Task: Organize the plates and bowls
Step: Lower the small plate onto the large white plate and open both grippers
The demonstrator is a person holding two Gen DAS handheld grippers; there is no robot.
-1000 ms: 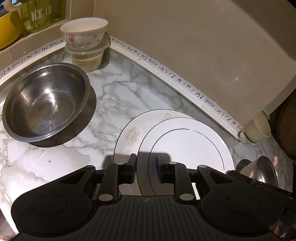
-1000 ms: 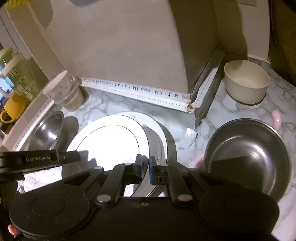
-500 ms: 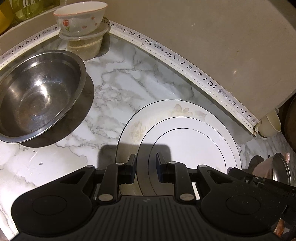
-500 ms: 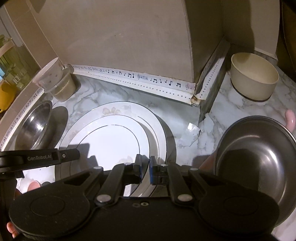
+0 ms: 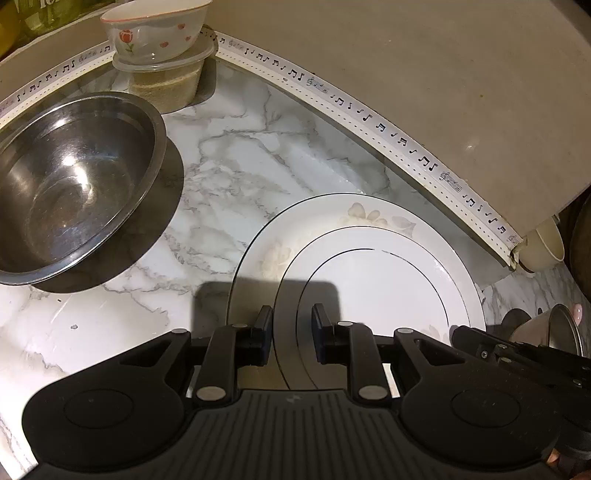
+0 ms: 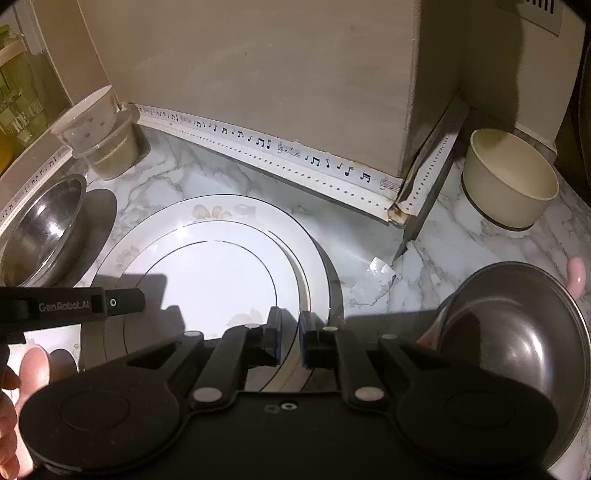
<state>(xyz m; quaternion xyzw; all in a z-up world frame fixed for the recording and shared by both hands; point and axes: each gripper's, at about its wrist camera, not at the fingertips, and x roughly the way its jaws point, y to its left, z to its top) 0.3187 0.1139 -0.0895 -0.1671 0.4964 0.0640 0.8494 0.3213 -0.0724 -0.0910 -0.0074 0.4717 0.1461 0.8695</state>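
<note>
A white plate with thin dark rings (image 5: 373,291) lies on a larger floral plate (image 5: 266,251) on the marble counter; both also show in the right wrist view (image 6: 218,280) (image 6: 221,212). My left gripper (image 5: 291,336) is shut on the near left rim of the ringed plate. My right gripper (image 6: 290,338) is shut on that plate's near right rim. A steel bowl (image 5: 70,184) stands left of the plates. A second steel bowl (image 6: 517,332) sits tilted at the right, with fingers (image 6: 576,275) behind it.
A floral ceramic bowl (image 5: 155,29) sits on a lidded plastic tub (image 5: 166,83) at the back left corner. A cream bowl (image 6: 509,184) stands right of the jutting wall corner (image 6: 402,206). A music-note strip (image 5: 369,118) runs along the wall's base.
Both grippers and the ringed plate have come down and forward; the plate has settled onto the floral plate. The right steel bowl has tilted up.
</note>
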